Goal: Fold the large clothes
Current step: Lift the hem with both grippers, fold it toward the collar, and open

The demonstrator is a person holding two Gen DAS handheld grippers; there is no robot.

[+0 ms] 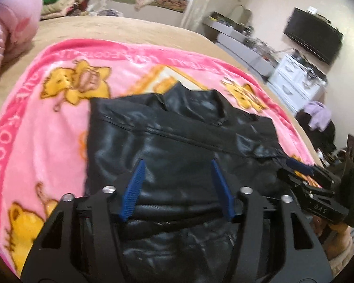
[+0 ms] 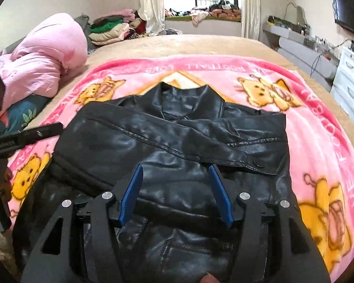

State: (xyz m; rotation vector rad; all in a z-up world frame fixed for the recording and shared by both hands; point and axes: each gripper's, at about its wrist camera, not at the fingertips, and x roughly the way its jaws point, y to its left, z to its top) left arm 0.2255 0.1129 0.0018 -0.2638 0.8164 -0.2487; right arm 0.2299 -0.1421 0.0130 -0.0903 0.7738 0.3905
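The jacket's (image 2: 177,141) lower hem is cut off beneath both claws, its black folds hard to separate. Pink blanket (image 2: 318,122) lies bare beyond and to either side. The left claw (image 1: 177,172) and right claw (image 2: 175,176) hover half-spread, empty, above the shiny leather jacket, sleeves folded across its chest.

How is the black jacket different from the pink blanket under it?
The black jacket is shiny, plain and leather-like; the pink blanket is fuzzy, printed with yellow cartoon animals and lettering. The jacket is smaller and folded in, one sleeve crossing its chest; the blanket lies spread flat, showing beyond the jacket on both sides and past its collar. Both rest on the bed.
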